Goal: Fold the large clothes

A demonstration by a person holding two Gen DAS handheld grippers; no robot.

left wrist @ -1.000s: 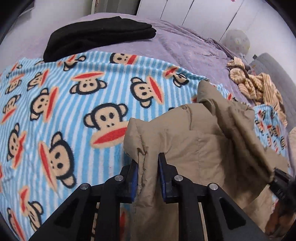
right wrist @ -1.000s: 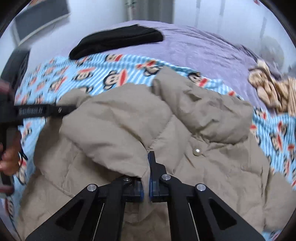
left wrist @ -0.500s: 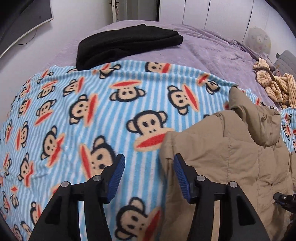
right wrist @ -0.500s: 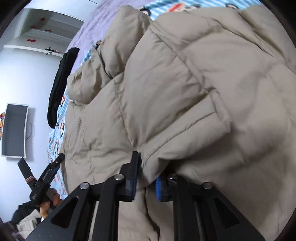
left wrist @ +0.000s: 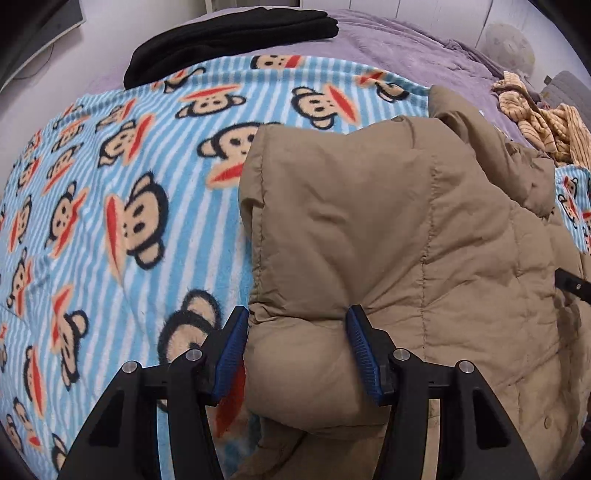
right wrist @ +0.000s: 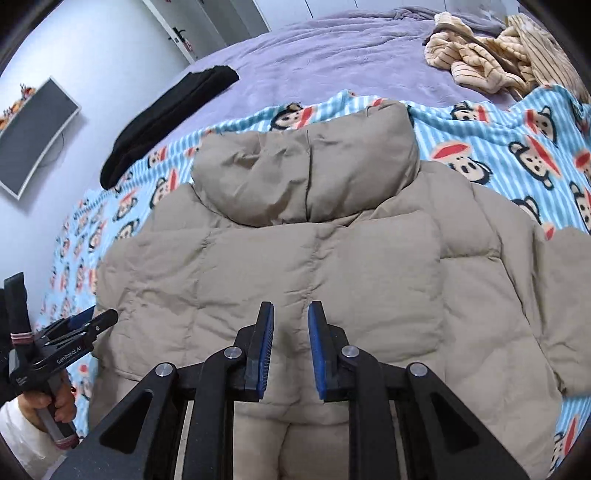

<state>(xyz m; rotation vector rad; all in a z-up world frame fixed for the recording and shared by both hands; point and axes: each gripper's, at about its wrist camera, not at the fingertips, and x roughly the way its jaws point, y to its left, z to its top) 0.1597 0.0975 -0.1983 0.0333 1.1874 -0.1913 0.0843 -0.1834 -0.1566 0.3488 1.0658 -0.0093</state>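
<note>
Tan quilted fabric fills both wrist views: a hooded puffer jacket (right wrist: 332, 266) lies spread on a blue-striped monkey-print blanket (left wrist: 110, 221), its hood (right wrist: 306, 177) lying flat beyond the jaws of the right gripper (right wrist: 291, 350). That gripper hangs over the lower back panel with its blue pads a narrow gap apart; jacket cloth shows through the gap, but nothing is pinched. The left gripper (left wrist: 297, 354) has its jaws about half spread and opening; a puffy fold at the jacket's left edge bulges up between them, the left pad lying against the fold's side and the right pad touching or nearly touching its other side, without a squeeze. In the right wrist view, far to the left of the jaws, a hand (right wrist: 55, 402) holds the left gripper's handle beside the jacket's edge. Beyond the jaws the blanket meets a purple bedspread (right wrist: 332, 55), on which a folded black garment (left wrist: 229, 33) lies ahead and to the left, and a crumpled tan-striped garment (right wrist: 498, 48) ahead and to the right.
</note>
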